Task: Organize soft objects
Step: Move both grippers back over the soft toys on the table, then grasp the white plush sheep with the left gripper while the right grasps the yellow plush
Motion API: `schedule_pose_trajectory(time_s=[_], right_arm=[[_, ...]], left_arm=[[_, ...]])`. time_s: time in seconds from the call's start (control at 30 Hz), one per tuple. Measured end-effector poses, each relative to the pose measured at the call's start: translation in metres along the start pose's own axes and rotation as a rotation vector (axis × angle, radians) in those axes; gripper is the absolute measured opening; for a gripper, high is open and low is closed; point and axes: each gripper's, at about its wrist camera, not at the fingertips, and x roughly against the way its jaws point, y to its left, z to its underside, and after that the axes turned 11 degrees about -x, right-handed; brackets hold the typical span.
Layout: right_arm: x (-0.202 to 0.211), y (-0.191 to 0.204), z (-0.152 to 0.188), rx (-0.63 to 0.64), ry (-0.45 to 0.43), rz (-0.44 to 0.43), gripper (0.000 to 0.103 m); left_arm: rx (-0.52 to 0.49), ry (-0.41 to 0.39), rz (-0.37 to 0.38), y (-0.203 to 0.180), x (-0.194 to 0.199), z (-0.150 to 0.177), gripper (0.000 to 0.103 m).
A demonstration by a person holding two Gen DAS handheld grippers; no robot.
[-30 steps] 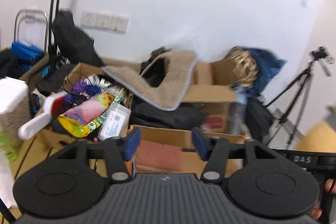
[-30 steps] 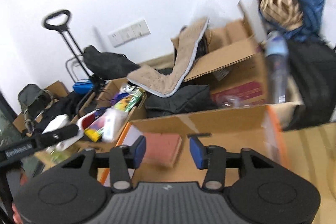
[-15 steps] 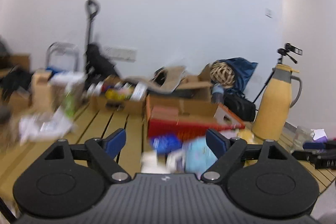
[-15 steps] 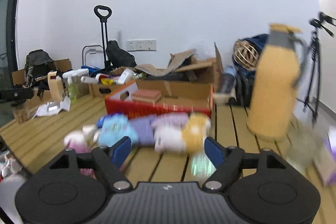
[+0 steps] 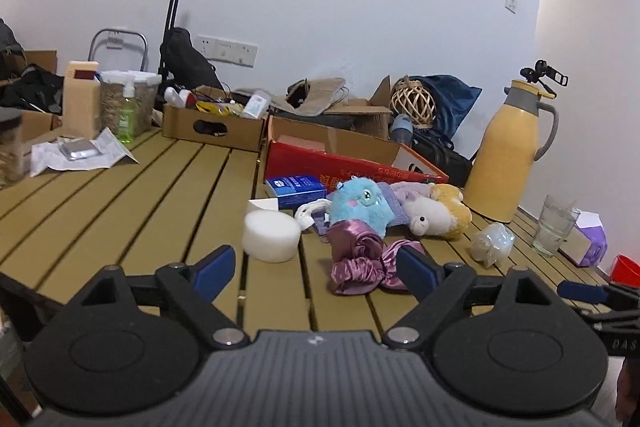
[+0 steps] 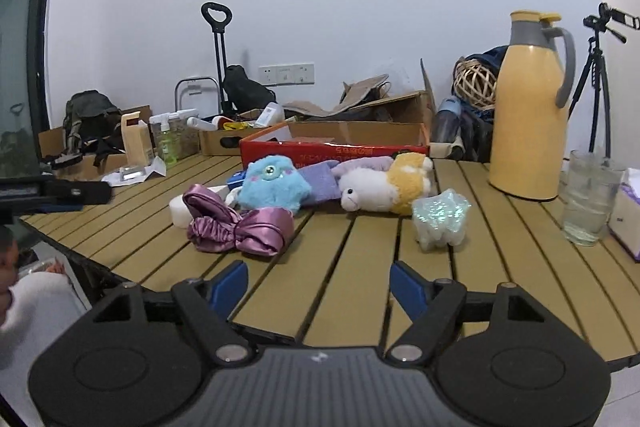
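Blue-padded left tongs [image 5: 316, 269] and right tongs [image 6: 318, 285] gape empty, tilted slightly down over the desk [image 6: 360, 247], scrunchie [image 5: 360, 263] just ahead.

A blue plush monster [image 6: 274, 187] lies on the slatted table [image 6: 360, 259], partly over a lilac knitted cloth [image 6: 320, 183]. Just right of it, a white-and-yellow plush animal [image 6: 384, 189] lies on its side. A purple satin scrunchie bow [image 6: 240, 227] lies nearest the table edge. A white foam cylinder [image 5: 271, 235] stands beside the bow. An iridescent star-shaped item [image 6: 440, 219] lies apart, right of the bow.
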Motion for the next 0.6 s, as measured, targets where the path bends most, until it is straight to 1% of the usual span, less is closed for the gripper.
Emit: schedule_pose_trajectory(time_s=[0.13,0.17,0.23,0.27,0.3,0.33,0.37,0.4,0.43,0.47,0.5,0.57,0.6], right_arm=[[-0.017,-0.007,-0.005,-0.046,-0.008,0.020,0.072],[-0.023,-0.011,-0.009,-0.061,-0.004,0.025,0.069],[-0.034,-0.018,-0.016,-0.078,0.001,0.035,0.064],[-0.038,-0.020,-0.020,-0.079,-0.002,0.037,0.062],[-0.043,-0.023,-0.027,-0.078,-0.007,0.038,0.061],[-0.049,-0.028,-0.036,-0.078,-0.018,0.037,0.061],[-0.056,-0.032,-0.045,-0.081,-0.028,0.033,0.061],[-0.064,-0.038,-0.055,-0.087,-0.035,0.024,0.061],[-0.075,-0.046,-0.067,-0.098,-0.043,0.009,0.061],[-0.087,-0.053,-0.077,-0.111,-0.047,-0.002,0.061],[-0.102,-0.062,-0.087,-0.129,-0.044,-0.014,0.061],[-0.138,-0.081,-0.105,-0.171,-0.016,-0.042,0.060],[-0.156,-0.089,-0.111,-0.191,-0.002,-0.033,0.059]], left_arm=[[0.000,-0.001,0.027,-0.005,-0.026,-0.014,0.084],[-0.007,0.001,0.032,-0.006,-0.033,-0.016,0.082],[-0.012,0.009,0.033,-0.009,-0.046,-0.021,0.073],[-0.005,0.018,0.049,-0.011,-0.053,-0.024,0.071],[0.005,0.023,0.078,-0.013,-0.060,-0.030,0.068],[0.018,0.028,0.121,-0.017,-0.069,-0.039,0.064],[0.030,0.032,0.171,-0.022,-0.076,-0.047,0.063],[0.040,0.039,0.228,-0.029,-0.085,-0.056,0.063],[0.045,0.053,0.309,-0.038,-0.099,-0.066,0.063],[0.040,0.076,0.371,-0.047,-0.114,-0.072,0.064],[0.028,0.105,0.391,-0.057,-0.132,-0.077,0.063],[-0.016,0.151,0.346,-0.077,-0.172,-0.080,0.063],[-0.048,0.169,0.328,-0.086,-0.192,-0.079,0.063]])
